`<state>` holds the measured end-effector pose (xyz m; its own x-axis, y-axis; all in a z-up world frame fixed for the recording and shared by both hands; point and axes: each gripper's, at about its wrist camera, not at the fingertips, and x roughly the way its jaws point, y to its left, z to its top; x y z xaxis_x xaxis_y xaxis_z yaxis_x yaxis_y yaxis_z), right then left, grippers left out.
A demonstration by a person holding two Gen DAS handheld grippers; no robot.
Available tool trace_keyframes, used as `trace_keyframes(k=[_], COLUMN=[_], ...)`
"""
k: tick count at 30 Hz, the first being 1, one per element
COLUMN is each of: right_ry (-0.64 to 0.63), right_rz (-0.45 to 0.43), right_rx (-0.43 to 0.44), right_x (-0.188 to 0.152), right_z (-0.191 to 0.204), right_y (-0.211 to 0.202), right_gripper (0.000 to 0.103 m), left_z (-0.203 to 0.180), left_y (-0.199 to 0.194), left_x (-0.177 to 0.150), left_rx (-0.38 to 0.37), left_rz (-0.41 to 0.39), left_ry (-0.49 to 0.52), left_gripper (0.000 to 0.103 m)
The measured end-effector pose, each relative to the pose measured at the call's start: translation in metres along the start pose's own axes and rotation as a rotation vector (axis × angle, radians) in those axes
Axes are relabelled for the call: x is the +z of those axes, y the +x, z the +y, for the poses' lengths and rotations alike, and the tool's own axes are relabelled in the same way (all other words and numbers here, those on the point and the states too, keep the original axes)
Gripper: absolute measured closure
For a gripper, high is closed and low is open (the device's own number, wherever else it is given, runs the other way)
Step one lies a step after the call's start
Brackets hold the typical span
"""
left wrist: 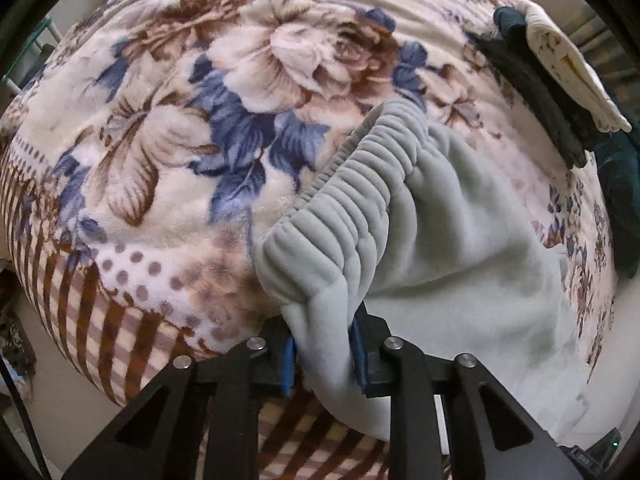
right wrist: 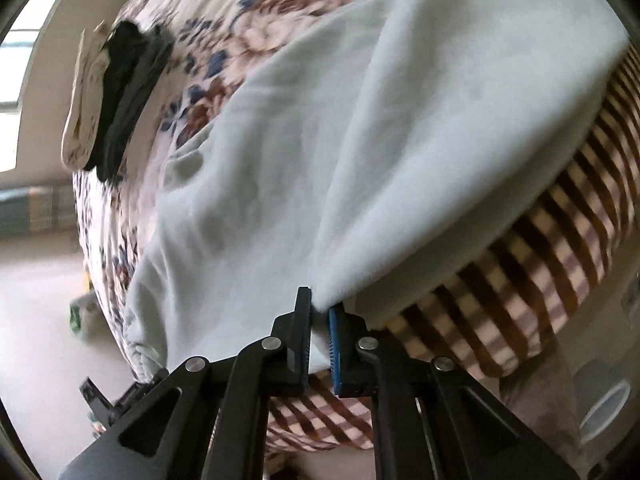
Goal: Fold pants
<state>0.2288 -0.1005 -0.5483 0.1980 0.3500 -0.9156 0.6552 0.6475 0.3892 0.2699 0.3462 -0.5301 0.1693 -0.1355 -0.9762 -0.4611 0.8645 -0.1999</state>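
Gripping, left: my left gripper (left wrist: pixel 323 354) pinches a thick bunch of the grey pants (left wrist: pixel 440 264) between its blue pads (left wrist: pixel 359 354), just below the waistband.
Right claw: my right gripper (right wrist: pixel 320 344) is clamped on a thin fold of the pants (right wrist: pixel 340 128).
Waistband (left wrist: pixel 360 184): ribbed, raised off the bed.
Pants: draped across the floral blanket (left wrist: pixel 180 128), reaching its striped edge (right wrist: pixel 540 232).
Far side: folded dark and cream clothes (left wrist: pixel 552 76).
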Motion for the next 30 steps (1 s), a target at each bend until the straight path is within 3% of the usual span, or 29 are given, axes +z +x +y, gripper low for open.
trace_keyframes(k=[2, 4, 5, 6, 7, 8, 10, 11, 13, 15, 20, 24, 28, 30], right_ry=[-0.006, 0.067, 0.113, 0.148, 0.166, 0.177, 0.169, 0.161, 0.182, 0.247, 0.409, 0.518, 0.604, 0.616], right_rz=[0.05, 0.131, 0.16, 0.186, 0.199, 0.195, 0.161, 0.138, 0.065, -0.027, -0.254, -0.346, -0.368, -0.371], right_rx=[-0.02, -0.015, 0.025, 0.064, 0.083, 0.112, 0.137, 0.126, 0.1, 0.05, -0.048, -0.05, -0.006, 0.024], right_x=[0.004, 0.01, 0.013, 0.016, 0.017, 0.018, 0.023, 0.027, 0.041, 0.059, 0.118, 0.166, 0.206, 0.219], right_z=[-0.005, -0.024, -0.034, -0.046, -0.055, -0.063, -0.084, -0.093, -0.12, -0.158, -0.26, -0.333, -0.396, -0.419], right_y=[0.02, 0.039, 0.042, 0.041, 0.037, 0.028, 0.004, -0.01, -0.041, -0.072, -0.13, -0.15, -0.151, -0.148], right_gripper=[0.094, 0.092, 0.085, 0.074, 0.042, 0.023, 0.022, 0.022, 0.022, 0.022, 0.022, 0.022, 0.024, 0.053], left_z=[0.0, -0.002, -0.005, -0.014, -0.024, -0.033, -0.062, -0.08, -0.112, -0.16, -0.263, -0.343, -0.405, -0.422], left_y=[0.007, 0.002, -0.004, -0.012, -0.022, -0.028, -0.04, -0.043, -0.04, -0.029, -0.006, -0.001, 0.009, 0.017], left_x=[0.002, 0.001, -0.003, -0.002, -0.01, -0.016, -0.038, -0.051, -0.068, -0.095, -0.137, -0.163, -0.195, -0.204], left_rx=[-0.008, -0.009, 0.021, 0.034, 0.06, 0.092, 0.152, 0.175, 0.176, 0.159, 0.081, 0.084, 0.124, 0.148], left_rz=[0.027, 0.049, 0.048, 0.044, 0.027, 0.013, -0.017, -0.023, -0.022, -0.008, 0.059, 0.036, 0.046, 0.061], left_ry=[-0.019, -0.022, 0.006, 0.028, 0.081, 0.126, 0.243, 0.302, 0.383, 0.482, 0.608, 0.719, 0.783, 0.808], left_gripper=[0.079, 0.073, 0.073, 0.073, 0.071, 0.068, 0.062, 0.04, 0.009, 0.008, 0.008, 0.008, 0.008, 0.008])
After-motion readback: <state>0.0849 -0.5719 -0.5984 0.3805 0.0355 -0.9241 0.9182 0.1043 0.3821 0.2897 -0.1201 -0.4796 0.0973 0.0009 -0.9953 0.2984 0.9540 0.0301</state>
